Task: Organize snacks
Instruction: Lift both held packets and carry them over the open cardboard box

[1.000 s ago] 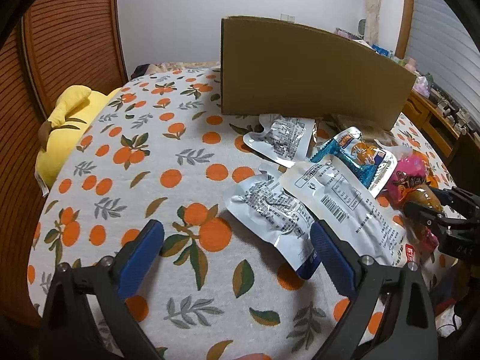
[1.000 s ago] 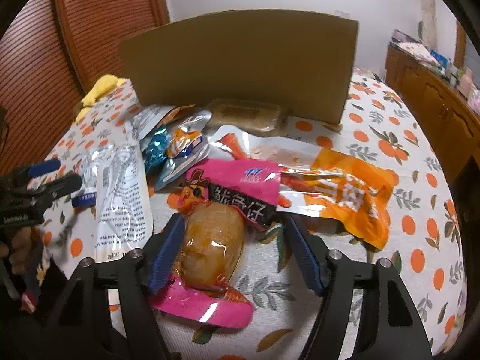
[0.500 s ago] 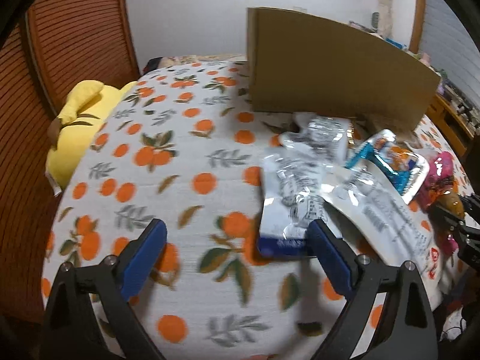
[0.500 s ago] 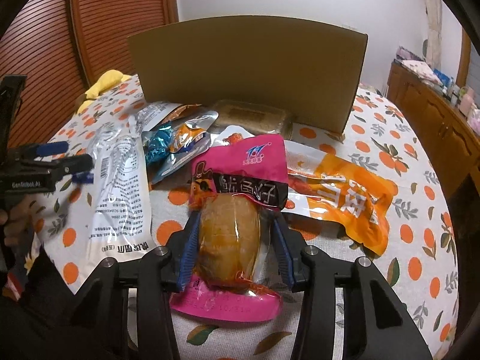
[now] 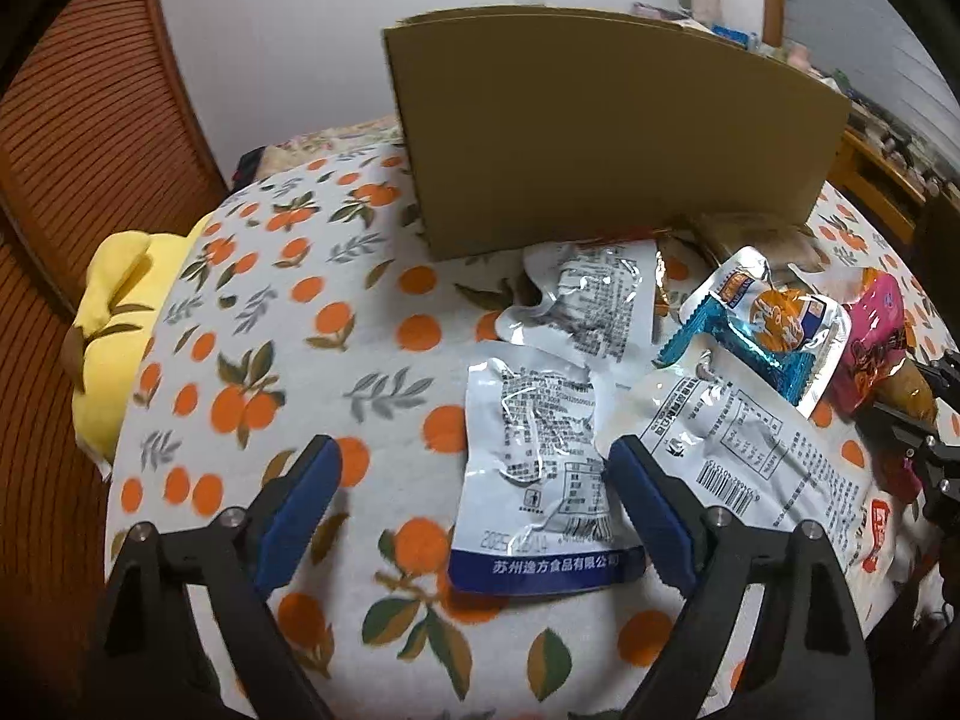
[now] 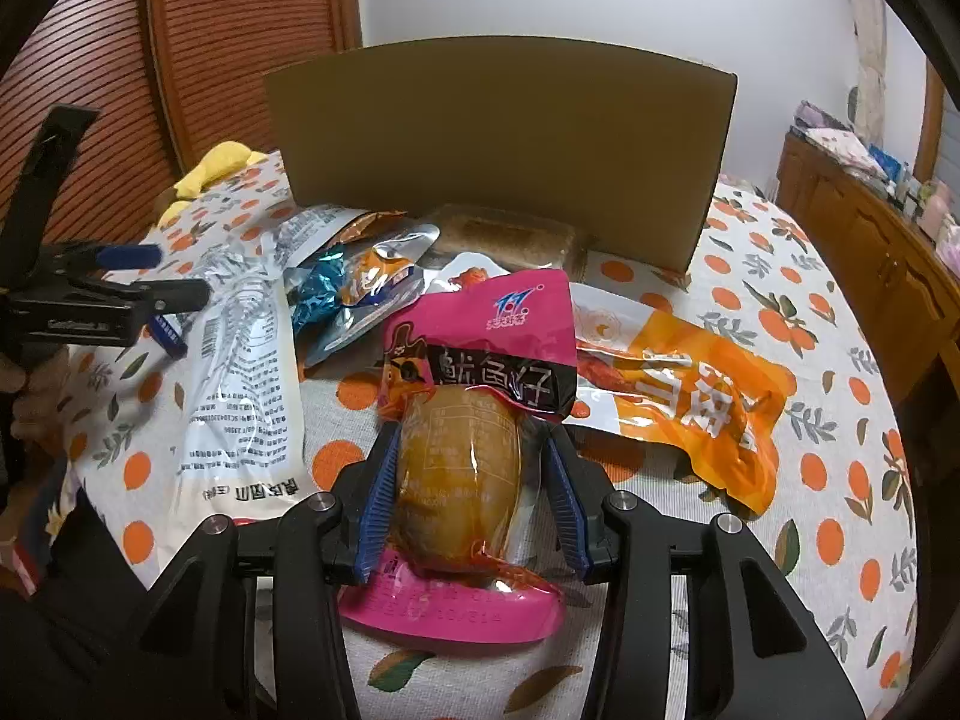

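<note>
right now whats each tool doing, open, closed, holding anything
Left tool: open, holding nothing; its jaws have just been closing a little over the silver snack pouch.
Right tool: closed on the pink squid snack packet.

Both views are dimly, warmly lit indoors. Glare is seen on the foil packets [image 5: 543, 468]. Edges are bent and blackened by fisheye distortion. Little blur is seen; shadows are soft.

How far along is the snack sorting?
Nothing looks sorted yet. The right hand-held gripper is clamped on the pink squid-snack pouch. The left hand-held gripper is open over the silver foil pouch. Other packets still lie before the brown cardboard box.
</note>
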Motion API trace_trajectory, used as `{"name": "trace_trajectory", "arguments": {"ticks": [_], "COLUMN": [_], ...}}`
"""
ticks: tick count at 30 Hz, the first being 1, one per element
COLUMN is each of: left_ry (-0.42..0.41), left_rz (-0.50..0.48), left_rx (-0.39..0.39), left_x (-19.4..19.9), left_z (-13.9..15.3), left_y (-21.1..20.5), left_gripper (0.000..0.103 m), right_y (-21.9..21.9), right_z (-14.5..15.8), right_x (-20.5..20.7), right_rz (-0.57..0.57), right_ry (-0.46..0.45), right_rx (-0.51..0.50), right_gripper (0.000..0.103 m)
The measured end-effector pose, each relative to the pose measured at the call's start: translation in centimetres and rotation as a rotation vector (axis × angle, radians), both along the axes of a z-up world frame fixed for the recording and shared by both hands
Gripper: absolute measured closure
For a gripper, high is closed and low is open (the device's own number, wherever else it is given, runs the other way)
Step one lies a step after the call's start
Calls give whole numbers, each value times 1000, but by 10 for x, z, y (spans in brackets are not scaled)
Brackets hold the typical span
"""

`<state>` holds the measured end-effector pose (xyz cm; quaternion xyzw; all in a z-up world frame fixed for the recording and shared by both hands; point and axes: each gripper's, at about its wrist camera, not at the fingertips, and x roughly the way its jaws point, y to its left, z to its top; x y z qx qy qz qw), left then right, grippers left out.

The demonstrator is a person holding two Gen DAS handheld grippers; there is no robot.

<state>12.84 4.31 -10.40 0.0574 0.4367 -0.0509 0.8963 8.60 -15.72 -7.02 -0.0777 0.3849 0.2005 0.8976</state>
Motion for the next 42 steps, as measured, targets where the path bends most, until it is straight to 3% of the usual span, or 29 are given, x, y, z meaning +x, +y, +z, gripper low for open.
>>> {"name": "trace_trajectory", "arguments": {"ticks": [7, 9, 13, 17, 30, 42], "left_ry": [52, 81, 49, 45, 0, -106], "left_rz": [-73, -90, -81, -81, -41, -52], "left_rx": [-48, -69, -74, -73, -94, -140], "left_x": [12, 12, 5, 3, -13, -21], "left_z": [-1, -6, -8, -7, 6, 50], "left_y": [-6, -8, -7, -3, 13, 7], "left_gripper": [18, 25, 40, 45, 47, 47], "right_y": [-1, -1, -1, 0, -6, -23], "right_z": [1, 1, 1, 2, 6, 37], "right_x": [0, 0, 1, 1, -3, -6], "right_rz": [8, 11, 17, 18, 20, -1], "right_ry": [-1, 0, 4, 5, 1, -49], "right_rx": [0, 1, 2, 0, 5, 34], "right_gripper": [57, 57, 57, 57, 63, 63]}}
